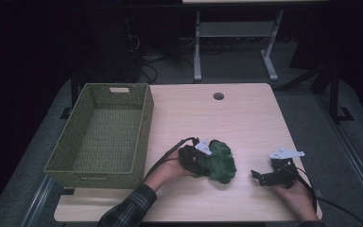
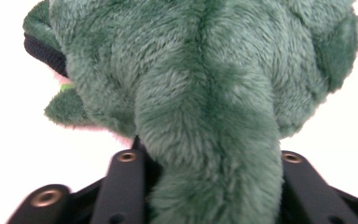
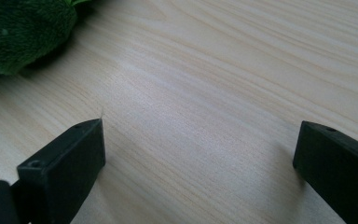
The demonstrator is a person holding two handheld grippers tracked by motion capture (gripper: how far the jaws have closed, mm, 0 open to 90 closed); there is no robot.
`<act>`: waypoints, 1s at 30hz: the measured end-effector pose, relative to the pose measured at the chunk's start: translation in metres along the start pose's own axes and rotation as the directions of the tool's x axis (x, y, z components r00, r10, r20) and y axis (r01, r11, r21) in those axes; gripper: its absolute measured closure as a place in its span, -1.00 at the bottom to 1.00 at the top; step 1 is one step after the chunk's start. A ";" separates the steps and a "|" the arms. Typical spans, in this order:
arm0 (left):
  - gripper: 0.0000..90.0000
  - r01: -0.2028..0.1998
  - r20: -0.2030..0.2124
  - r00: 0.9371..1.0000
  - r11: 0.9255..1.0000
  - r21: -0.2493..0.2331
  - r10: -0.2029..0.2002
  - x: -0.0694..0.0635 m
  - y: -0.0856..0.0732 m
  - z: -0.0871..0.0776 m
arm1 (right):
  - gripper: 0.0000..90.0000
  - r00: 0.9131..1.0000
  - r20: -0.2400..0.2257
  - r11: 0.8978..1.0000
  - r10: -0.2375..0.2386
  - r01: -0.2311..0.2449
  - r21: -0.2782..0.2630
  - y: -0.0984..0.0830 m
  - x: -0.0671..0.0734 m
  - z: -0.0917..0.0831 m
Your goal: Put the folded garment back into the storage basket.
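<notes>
The tabletop (image 1: 246,118) carries a woven basket (image 1: 144,137) at its left edge, well apart from the right tool. A green plush toy (image 1: 220,163) lies near the front middle. The left tool (image 1: 203,156) has its jaws clamped on the toy's fur. The right tool (image 1: 255,176) sits wide apart, nothing between its jaws.

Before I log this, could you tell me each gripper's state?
Left gripper: shut on the plush toy.
Right gripper: open, nothing held.

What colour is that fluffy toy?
Dark green; the plush toy shows best in the left gripper view.
</notes>
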State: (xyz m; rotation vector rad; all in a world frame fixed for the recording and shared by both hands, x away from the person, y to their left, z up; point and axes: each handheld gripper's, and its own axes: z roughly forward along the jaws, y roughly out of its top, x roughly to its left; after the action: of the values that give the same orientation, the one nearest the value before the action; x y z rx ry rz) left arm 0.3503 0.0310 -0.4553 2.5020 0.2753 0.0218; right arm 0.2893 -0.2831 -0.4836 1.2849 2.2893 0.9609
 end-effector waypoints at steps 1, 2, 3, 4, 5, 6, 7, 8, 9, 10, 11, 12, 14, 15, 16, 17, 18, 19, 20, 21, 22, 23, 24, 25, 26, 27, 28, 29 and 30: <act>0.45 0.002 0.000 1.000 1.000 -0.001 -0.002 0.000 0.000 0.000 | -0.96 1.000 0.000 1.000 0.001 -0.001 0.001 0.000 0.000 0.000; 0.46 0.012 0.003 1.000 1.000 -0.009 -0.012 0.000 -0.001 0.000 | -0.96 1.000 0.001 1.000 0.001 -0.001 0.000 0.000 0.000 0.000; 0.47 0.015 0.008 1.000 1.000 -0.012 -0.015 0.001 -0.001 0.000 | -0.96 1.000 0.000 1.000 0.001 -0.001 0.000 0.000 0.000 0.000; 0.47 0.028 0.012 1.000 0.999 -0.019 -0.028 0.001 -0.002 0.000 | -0.96 1.000 0.000 1.000 0.001 -0.001 0.000 0.000 0.000 0.000; 0.48 0.031 0.015 0.999 0.999 -0.018 -0.031 0.002 -0.002 -0.001 | -0.96 1.000 0.000 1.000 0.001 -0.001 0.000 0.000 0.000 0.000; 0.48 0.030 0.014 0.999 0.999 -0.017 -0.030 0.002 -0.001 -0.002 | -0.96 1.000 0.000 1.000 0.001 -0.001 0.000 0.000 0.000 0.000; 0.49 0.030 0.011 0.999 0.999 -0.017 -0.030 0.001 -0.001 -0.002 | -0.96 1.000 0.000 1.000 0.001 -0.001 0.000 0.000 0.000 0.000; 0.49 0.030 0.007 1.000 0.999 -0.014 -0.030 0.000 0.000 -0.003 | -0.96 1.000 0.000 1.000 0.001 -0.001 0.001 0.000 0.000 0.000; 0.49 0.026 0.006 1.000 1.000 -0.013 -0.026 0.000 0.001 -0.004 | -0.96 1.000 0.000 1.000 0.001 -0.001 0.000 0.000 0.000 0.000; 0.49 0.034 0.010 0.999 0.999 -0.016 -0.034 0.000 0.002 -0.005 | -0.96 1.000 0.000 1.000 0.001 -0.001 0.000 0.000 0.000 0.000; 0.49 0.037 0.011 0.999 0.999 -0.017 -0.036 -0.001 0.002 -0.006 | -0.96 1.000 0.000 1.000 0.001 -0.001 0.000 0.000 0.000 0.000; 0.50 0.039 0.012 0.999 0.999 -0.025 -0.038 -0.001 0.003 -0.008 | -0.96 1.000 0.001 1.000 0.000 0.000 0.000 0.000 0.000 0.000; 0.50 0.054 0.006 0.999 0.998 -0.034 -0.054 -0.002 0.005 -0.012 | -0.96 1.000 0.000 1.000 0.000 0.000 0.000 0.000 0.000 0.000; 0.50 0.053 0.005 0.999 0.998 -0.030 -0.053 -0.003 0.006 -0.015 | -0.96 1.000 0.000 1.000 0.001 -0.001 0.000 0.000 0.000 0.000; 0.50 0.060 0.004 0.998 0.998 -0.037 -0.060 -0.005 0.008 -0.019 | -0.96 1.000 0.000 1.000 0.001 -0.001 0.000 0.000 0.000 0.000; 0.50 0.056 0.002 0.998 0.998 -0.042 -0.056 -0.006 0.009 -0.022 | -0.96 1.000 0.000 1.000 0.001 -0.001 0.001 0.000 0.000 0.000; 0.50 0.065 0.005 0.998 0.997 -0.050 -0.065 -0.007 0.009 -0.024 | -0.96 1.000 0.000 1.000 0.001 -0.001 0.001 0.000 0.000 0.000; 0.50 0.066 0.009 0.998 0.997 -0.047 -0.065 -0.007 0.011 -0.028 | -0.96 1.000 0.000 1.000 0.002 -0.002 0.001 0.000 0.000 0.000; 0.50 0.071 0.007 0.997 0.996 -0.052 -0.071 -0.008 0.012 -0.031 | -0.96 1.000 0.000 1.000 -0.001 0.001 0.001 0.000 0.000 0.000; 0.50 0.071 0.006 0.997 0.996 -0.060 -0.071 -0.008 0.013 -0.035 | -0.96 1.000 0.000 1.000 0.000 0.000 0.001 0.000 0.000 0.000; 0.50 0.077 0.007 0.997 0.995 -0.063 -0.077 -0.008 0.014 -0.038 | -0.96 1.000 0.000 1.000 0.000 0.000 0.001 0.000 0.000 0.000; 0.50 0.083 0.008 0.997 0.994 -0.068 -0.083 -0.009 0.015 -0.042 | -0.96 1.000 0.000 1.000 0.000 0.000 0.001 0.000 0.000 0.000; 0.50 0.087 0.004 0.996 0.994 -0.070 -0.087 -0.009 0.016 -0.045 | -0.96 1.000 0.000 1.000 0.000 0.000 0.001 0.000 0.000 0.000; 0.49 0.078 -0.004 0.997 0.995 -0.068 -0.078 -0.009 0.017 -0.049 | -0.96 1.000 0.000 1.000 0.000 0.000 0.001 0.000 0.000 0.000; 0.49 0.086 -0.007 0.996 0.993 -0.075 -0.087 -0.011 0.019 -0.053 | -0.96 1.000 0.001 1.000 0.001 -0.001 0.001 0.000 0.000 0.000; 0.49 0.084 -0.007 0.996 0.994 -0.075 -0.084 -0.010 0.020 -0.057 | -0.96 1.000 0.001 1.000 0.003 -0.003 0.002 0.000 0.000 0.000; 0.49 0.091 -0.007 0.996 0.993 -0.072 -0.092 -0.011 0.021 -0.061 | -0.96 1.000 0.001 1.000 0.002 -0.002 0.001 0.000 0.000 0.000; 0.49 0.096 -0.008 0.995 0.993 -0.074 -0.097 -0.011 0.022 -0.064 | -0.96 1.000 0.002 1.000 0.003 -0.003 0.002 0.000 0.000 0.000; 0.49 0.086 -0.016 0.996 0.994 -0.071 -0.087 -0.011 0.022 -0.068 | -0.96 1.000 0.002 1.000 0.004 -0.004 0.002 0.000 0.000 0.000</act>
State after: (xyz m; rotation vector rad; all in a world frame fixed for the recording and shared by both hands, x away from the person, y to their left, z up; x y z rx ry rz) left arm 0.3387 0.0507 -0.3863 2.4187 0.3843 0.0198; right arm 0.2891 -0.2830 -0.4835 1.2905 2.2878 0.9591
